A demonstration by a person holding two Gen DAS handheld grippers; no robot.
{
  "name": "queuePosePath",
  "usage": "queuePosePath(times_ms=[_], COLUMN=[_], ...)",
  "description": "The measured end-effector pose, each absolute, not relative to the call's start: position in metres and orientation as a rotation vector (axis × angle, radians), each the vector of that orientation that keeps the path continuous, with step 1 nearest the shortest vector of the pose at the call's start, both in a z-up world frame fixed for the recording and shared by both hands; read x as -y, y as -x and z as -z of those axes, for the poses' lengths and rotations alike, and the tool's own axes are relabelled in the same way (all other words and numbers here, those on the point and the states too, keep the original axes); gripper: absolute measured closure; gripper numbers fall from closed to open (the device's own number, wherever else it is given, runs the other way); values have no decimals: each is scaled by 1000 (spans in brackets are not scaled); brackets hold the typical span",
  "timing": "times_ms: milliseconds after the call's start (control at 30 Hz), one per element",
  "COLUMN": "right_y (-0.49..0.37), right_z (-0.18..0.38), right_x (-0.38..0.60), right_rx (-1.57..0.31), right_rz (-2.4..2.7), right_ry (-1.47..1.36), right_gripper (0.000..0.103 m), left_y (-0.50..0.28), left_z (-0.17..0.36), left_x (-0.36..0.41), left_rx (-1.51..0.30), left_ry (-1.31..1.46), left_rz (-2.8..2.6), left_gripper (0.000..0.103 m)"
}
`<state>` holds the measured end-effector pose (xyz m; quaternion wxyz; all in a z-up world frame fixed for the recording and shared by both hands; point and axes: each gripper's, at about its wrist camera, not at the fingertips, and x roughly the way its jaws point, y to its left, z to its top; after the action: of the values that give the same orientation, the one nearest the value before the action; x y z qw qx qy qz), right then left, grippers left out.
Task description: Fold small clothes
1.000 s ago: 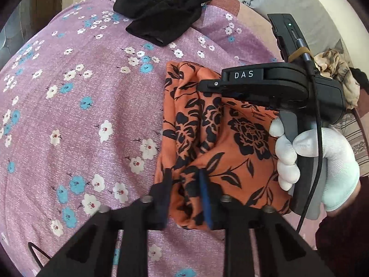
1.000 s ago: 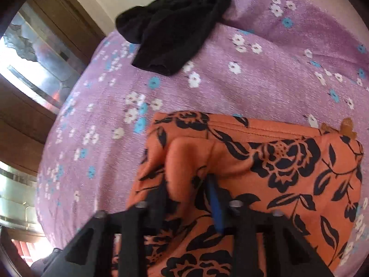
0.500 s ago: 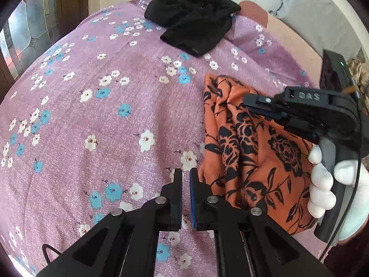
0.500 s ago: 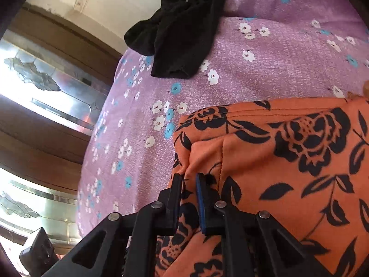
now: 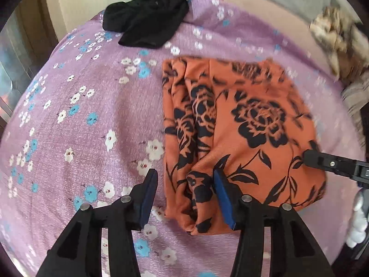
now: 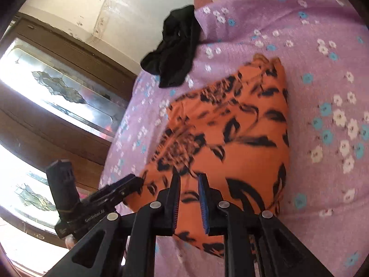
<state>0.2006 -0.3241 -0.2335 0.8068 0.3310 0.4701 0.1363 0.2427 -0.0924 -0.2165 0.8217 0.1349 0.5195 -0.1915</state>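
A purple bedspread scattered with white and blue flowers (image 5: 96,124) carries an orange cloth printed with black roses (image 5: 242,124), lying folded into a rough rectangle, its left edge bunched; squaring looks unfinished. A crumpled black garment (image 5: 147,25) waits unfolded well beyond, nothing between. The left gripper (image 5: 185,192) hangs wide open over the cloth's near corner; the right gripper (image 6: 189,198), jaws parted, holds nothing.

Left gripper (image 5: 185,190) fingers (image 5: 147,196) spread wide over folded orange garment (image 5: 235,124).
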Motion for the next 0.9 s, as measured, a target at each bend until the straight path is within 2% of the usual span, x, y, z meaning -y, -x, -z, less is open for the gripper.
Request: queuePosePath(times_ms=[67,167,300,500,633,700,900], right_y=[-194,-196,-209,-247,-284,-286,-283], right_z=[257,254,228,204,253,259,255], right_x=[323,328,324,342,344,345,343], right_rx=[-946,-936,-967,-891,-1029,-961,-949], right_rz=[-325,-321,-289,-139,-43,-57,-57], right_ry=[-756,-785,-665,-577,-497,-490,-468], right_gripper=[83,84,84,82,82,82,82], left_y=[-237,-237,-246,-251,-251,-253,-254], left_z=[218,215,217,220,220,220,221], left_x=[100,95,86,89,90,90,90], left_rx=[-1060,-1066,-1090,-1090,-1091,-1088,-1086], left_ry=[-359,-334,-288,-291,-286,-292,-294], left_rz=[381,386,362,356,357,353,339], left_gripper=[48,46,31,29,26,25,21])
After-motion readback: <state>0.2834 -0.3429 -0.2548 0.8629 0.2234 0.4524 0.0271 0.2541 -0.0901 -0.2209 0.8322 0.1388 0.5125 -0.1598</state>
